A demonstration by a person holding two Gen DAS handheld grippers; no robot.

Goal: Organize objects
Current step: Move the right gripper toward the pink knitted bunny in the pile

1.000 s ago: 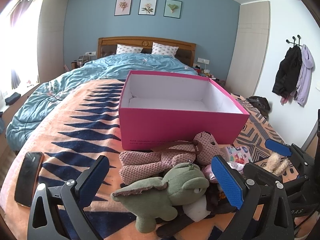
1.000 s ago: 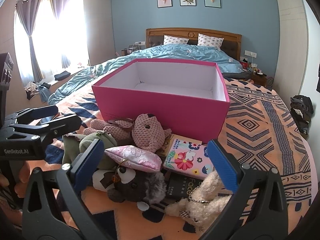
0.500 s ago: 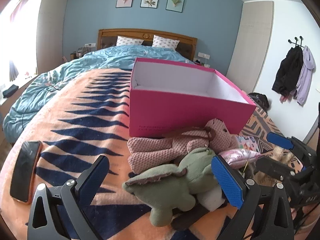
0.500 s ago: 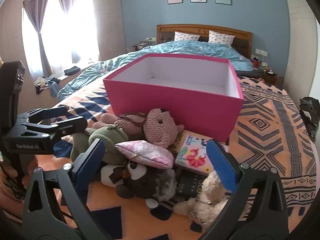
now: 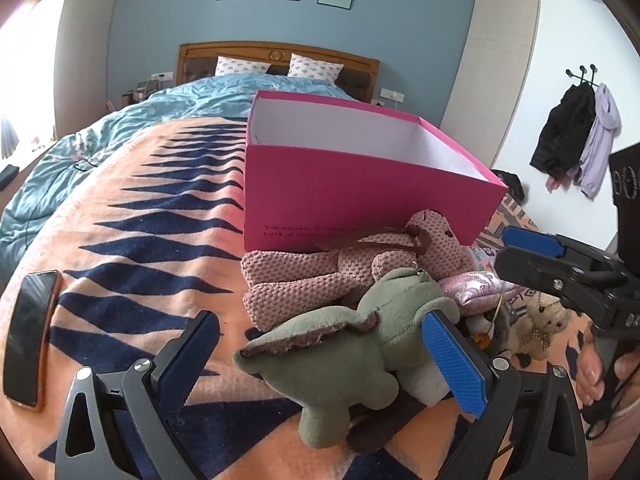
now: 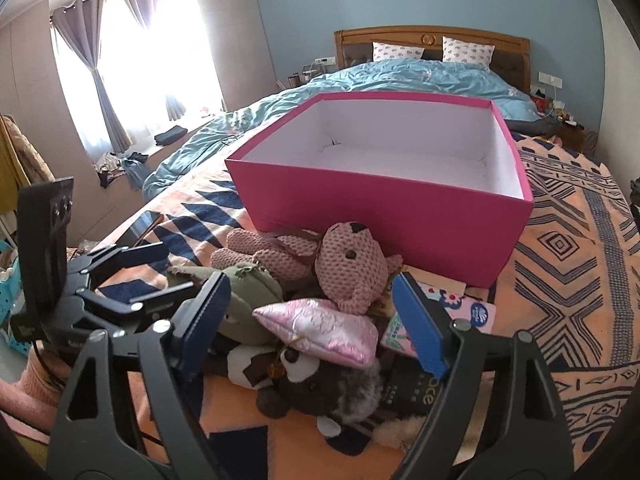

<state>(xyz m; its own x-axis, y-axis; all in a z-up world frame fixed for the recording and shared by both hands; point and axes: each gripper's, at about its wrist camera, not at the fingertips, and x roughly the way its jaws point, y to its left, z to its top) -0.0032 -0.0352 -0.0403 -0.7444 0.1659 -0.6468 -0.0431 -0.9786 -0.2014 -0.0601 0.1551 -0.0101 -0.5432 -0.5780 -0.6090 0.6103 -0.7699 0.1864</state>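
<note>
On a bedroom bed, two hand-held tools close in on a heap of soft toys waiting to be tidied. Nearest the lens, the right tool (image 6: 310, 324) straddles a shiny pink satin pouch (image 6: 320, 328) lying atop a dark furry plush (image 6: 320, 392); its jaws are closing, the pouch between them, though the blue pads do not yet press on it. The left tool (image 5: 320, 352) stands open around a green plush animal (image 5: 352, 344), one pad just beside the toy's head, the other well clear on the far side — no grip yet. Both targets look light, soft and easily squashed. The satin may well be slippery, so a hold across the pouch's plump middle seems safest; the green toy is best taken around its body rather than a floppy ear. Just behind them sprawls a pink knitted bear (image 6: 352, 264), resting against the near wall of an open magenta box (image 6: 380, 208), apparently empty and the likely destination. A flowered booklet (image 6: 460, 308) peeks from under the pile, and a small cream bear (image 5: 544, 320) lies at its edge. A phone (image 5: 30, 336) rests apart on the orange patterned blanket (image 5: 140, 220). Beyond — a blue duvet (image 6: 400, 76) and wooden headboard (image 6: 432, 36).
</note>
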